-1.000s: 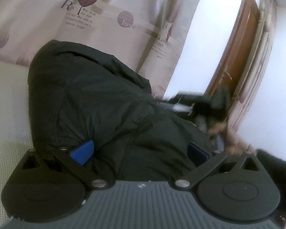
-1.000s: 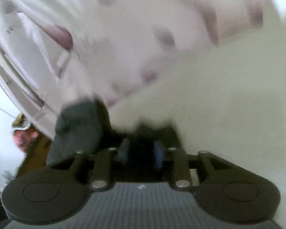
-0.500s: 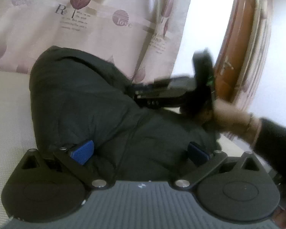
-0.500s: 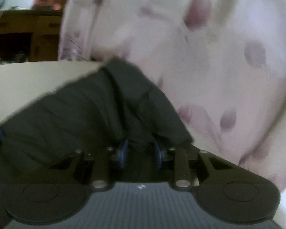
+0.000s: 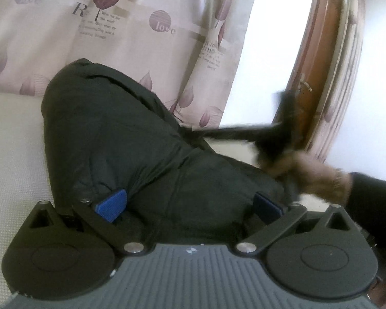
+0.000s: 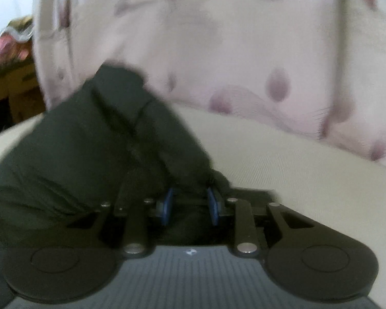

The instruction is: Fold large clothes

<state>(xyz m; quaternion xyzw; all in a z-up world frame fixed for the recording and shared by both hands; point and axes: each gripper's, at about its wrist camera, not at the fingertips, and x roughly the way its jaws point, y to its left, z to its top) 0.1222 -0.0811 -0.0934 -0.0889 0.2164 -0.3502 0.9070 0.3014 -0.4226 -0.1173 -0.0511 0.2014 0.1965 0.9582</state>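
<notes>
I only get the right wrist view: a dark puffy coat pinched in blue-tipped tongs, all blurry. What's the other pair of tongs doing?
Observer: The left tongs stand wide apart, with a thick bulge of the black coat filling the gap. I cannot tell whether they squeeze it.
Operator: Is a person anywhere?
Observer: Only a blurred hand and dark sleeve, carrying your right tongs.
Operator: What's behind that?
Observer: A brown wooden door, past the curtain's edge.
</notes>
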